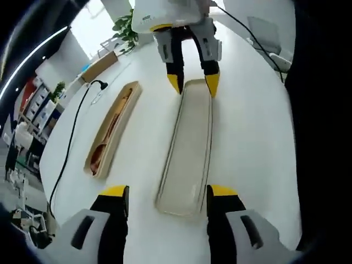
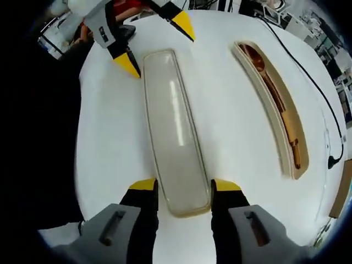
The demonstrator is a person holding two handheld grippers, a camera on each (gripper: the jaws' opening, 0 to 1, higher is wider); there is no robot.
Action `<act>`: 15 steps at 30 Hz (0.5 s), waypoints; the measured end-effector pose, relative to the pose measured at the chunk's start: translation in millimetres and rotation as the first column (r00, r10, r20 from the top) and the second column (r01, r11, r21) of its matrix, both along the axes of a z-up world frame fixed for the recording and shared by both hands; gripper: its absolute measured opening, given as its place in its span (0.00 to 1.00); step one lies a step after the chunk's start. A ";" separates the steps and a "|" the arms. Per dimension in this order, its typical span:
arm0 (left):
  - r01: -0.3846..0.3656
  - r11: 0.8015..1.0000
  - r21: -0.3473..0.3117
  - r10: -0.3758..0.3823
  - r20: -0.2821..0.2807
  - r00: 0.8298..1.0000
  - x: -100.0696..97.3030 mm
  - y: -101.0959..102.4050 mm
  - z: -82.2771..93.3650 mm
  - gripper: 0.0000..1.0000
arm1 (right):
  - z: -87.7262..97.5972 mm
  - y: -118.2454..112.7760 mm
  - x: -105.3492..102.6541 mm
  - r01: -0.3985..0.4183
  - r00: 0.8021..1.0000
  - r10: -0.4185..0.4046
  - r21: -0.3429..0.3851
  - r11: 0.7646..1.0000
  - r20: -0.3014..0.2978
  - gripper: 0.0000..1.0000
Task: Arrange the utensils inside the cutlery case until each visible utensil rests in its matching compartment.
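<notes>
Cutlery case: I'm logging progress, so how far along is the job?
Done: wooden utensils lie inside the case base. In hand: both open grippers, left and right, straddle the ends of the translucent lid flat on the table. Left: lifting the lid, presumably onto the base.

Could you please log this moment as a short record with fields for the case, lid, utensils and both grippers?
surface: white table
case base: open tray, lying apart from the lid
utensils: wooden spoon and other wooden pieces inside the tray
lid: translucent lid, flat on the table
left gripper: open, jaws straddling one lid end
right gripper: open, jaws straddling the opposite end
</notes>
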State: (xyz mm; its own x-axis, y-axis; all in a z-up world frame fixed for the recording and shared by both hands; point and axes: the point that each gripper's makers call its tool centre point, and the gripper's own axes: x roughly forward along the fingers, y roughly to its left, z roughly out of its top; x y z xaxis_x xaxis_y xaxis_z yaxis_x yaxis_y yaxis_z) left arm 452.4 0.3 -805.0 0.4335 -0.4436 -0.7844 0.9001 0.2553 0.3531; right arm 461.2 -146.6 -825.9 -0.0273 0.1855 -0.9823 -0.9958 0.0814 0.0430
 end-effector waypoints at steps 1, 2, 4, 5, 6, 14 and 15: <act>0.014 1.000 0.003 -0.014 0.004 1.000 -2.1 -1.1 -0.3 0.54 | -0.5 -0.4 0.4 -0.008 1.000 0.008 -0.012 1.000 -0.005 0.35; 0.034 0.999 0.011 -0.034 0.019 0.999 -2.5 -2.5 0.3 0.52 | -0.5 -0.7 0.6 -0.020 1.000 0.019 -0.027 0.999 -0.015 0.35; 0.049 0.998 0.024 -0.050 0.045 0.998 -1.4 -3.2 2.3 0.52 | -0.2 -0.8 1.4 -0.022 0.999 0.021 -0.038 0.999 -0.032 0.35; 0.046 0.999 0.027 -0.047 0.048 0.998 -1.0 -3.0 2.5 0.54 | -0.1 -1.1 1.9 -0.023 0.999 0.021 -0.044 0.999 -0.042 0.34; 0.047 0.999 0.029 -0.048 0.051 0.998 -0.7 -3.0 2.9 0.54 | 0.0 -1.3 2.1 -0.024 0.998 0.021 -0.050 0.998 -0.052 0.34; 0.074 0.996 0.042 -0.076 0.055 0.996 -2.2 -5.9 2.8 0.51 | 3.1 -3.3 4.3 -0.015 0.988 0.009 -0.040 0.999 -0.155 0.34; 0.078 0.996 0.044 -0.080 0.055 0.995 -2.5 -6.3 2.8 0.50 | 3.6 -3.3 3.7 -0.018 0.987 0.011 -0.040 0.999 -0.162 0.34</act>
State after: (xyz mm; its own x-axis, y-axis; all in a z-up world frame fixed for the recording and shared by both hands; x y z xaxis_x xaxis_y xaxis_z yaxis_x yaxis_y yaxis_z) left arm 450.0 -6.0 -802.2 0.4429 -0.4455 -0.7781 0.8950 0.1681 0.4132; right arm 464.9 -149.9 -822.3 -0.1890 0.1434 -0.9715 -0.9770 0.0719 0.2007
